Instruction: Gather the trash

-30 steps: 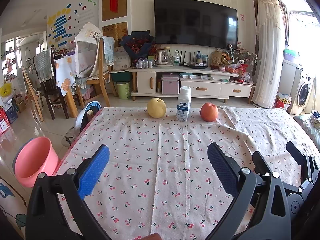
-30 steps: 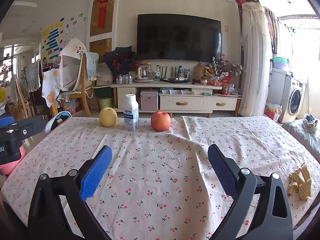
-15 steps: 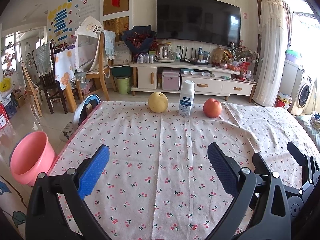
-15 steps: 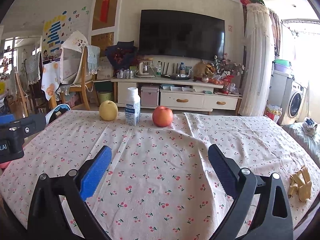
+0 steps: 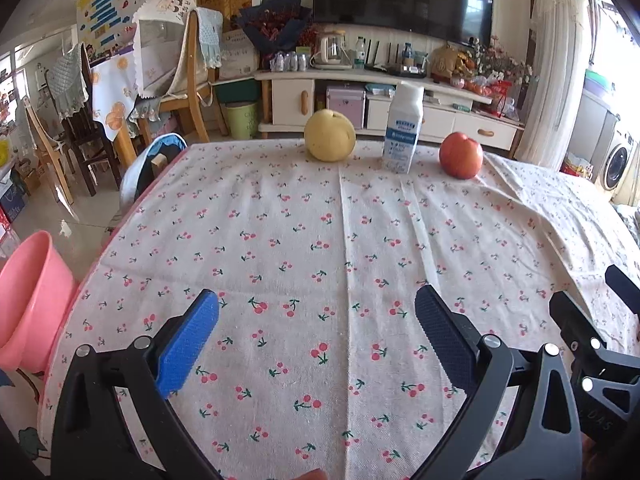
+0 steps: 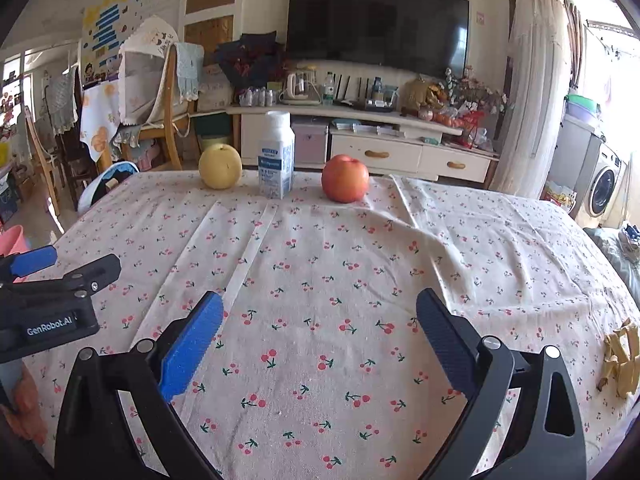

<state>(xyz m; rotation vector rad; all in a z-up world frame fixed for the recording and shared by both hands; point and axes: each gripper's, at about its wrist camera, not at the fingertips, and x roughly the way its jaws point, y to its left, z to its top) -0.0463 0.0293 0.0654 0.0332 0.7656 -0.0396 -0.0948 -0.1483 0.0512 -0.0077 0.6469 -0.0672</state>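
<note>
trash: a crumpled yellowish scrap (image 6: 621, 360) lies on the cloth near the table's right edge, seen only in the right wrist view, partly cut by the frame edge; what it is made of is hard to tell.
trash vs right jaws: the scrap sits to the right of the right gripper (image 6: 320, 320), outside its right finger and apart from it, not between the jaws.
trash vs left jaws: out of the left wrist view, so its place relative to the left gripper (image 5: 316, 316) cannot be told from there.
right jaws: spread wide, blue pad on the left finger and dark pad on the right, nothing between them but cloth, touching no object.
left jaws: spread wide too, empty, held over the near part of the table; in the right wrist view its body shows at the left edge.
table: a cherry-print cloth (image 5: 340, 248) covers it, with folds and a raised wrinkle toward the right.
far edge: a yellow pear (image 5: 329, 141), a white bottle (image 5: 403, 128) standing upright, and a red apple (image 5: 461, 155) in a row, left to right, well apart from both grippers.
in the way: nothing stands between the right jaws and the scrap.
beside the table: a pink bucket (image 5: 28, 300) on the floor at the left edge.
beyond: a cabinet (image 6: 360, 144) under a dark tv (image 6: 376, 24), chairs at the left.
</note>
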